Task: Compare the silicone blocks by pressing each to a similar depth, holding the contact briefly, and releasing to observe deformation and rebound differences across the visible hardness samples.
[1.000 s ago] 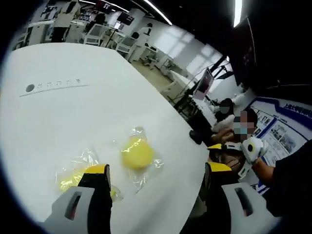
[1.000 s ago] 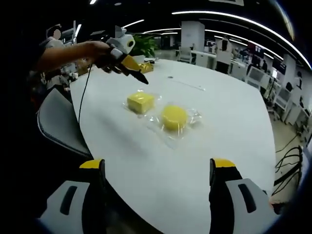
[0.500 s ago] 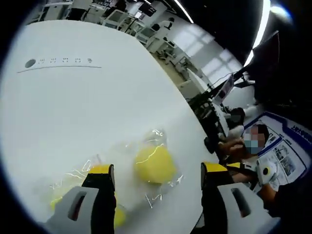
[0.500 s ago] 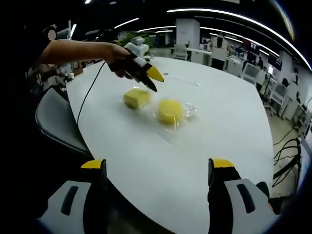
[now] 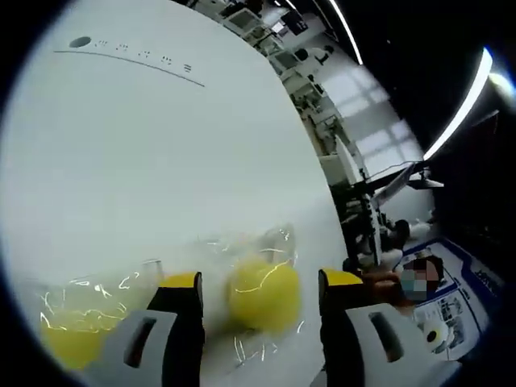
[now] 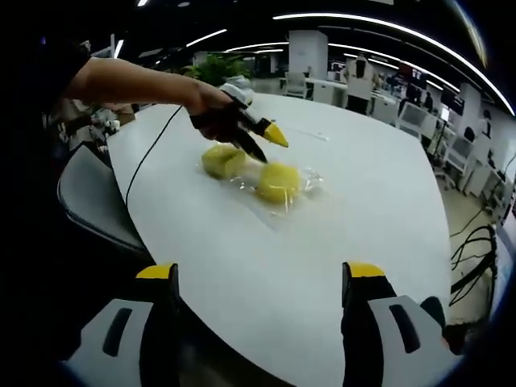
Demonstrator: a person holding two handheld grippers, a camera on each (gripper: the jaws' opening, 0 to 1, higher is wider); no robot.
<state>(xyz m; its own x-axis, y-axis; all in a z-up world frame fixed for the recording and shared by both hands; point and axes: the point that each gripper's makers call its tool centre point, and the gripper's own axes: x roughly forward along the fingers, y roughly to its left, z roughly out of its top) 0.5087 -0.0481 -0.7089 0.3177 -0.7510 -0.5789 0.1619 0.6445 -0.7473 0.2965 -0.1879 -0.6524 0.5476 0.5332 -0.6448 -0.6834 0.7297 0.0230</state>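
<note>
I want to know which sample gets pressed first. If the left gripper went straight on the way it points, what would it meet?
Most likely the round yellow block in clear wrap, between the open jaws of the left gripper. Depth is unclear.

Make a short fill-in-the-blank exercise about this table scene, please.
1. Both soft blocks are ____ in colour.
2. Each block is wrapped in clear ____.
3. The blocks lie on a ____ table.
4. The left hand-held gripper is reaching the blocks with jaws ____.

Missing words: yellow; plastic; white; open
</note>
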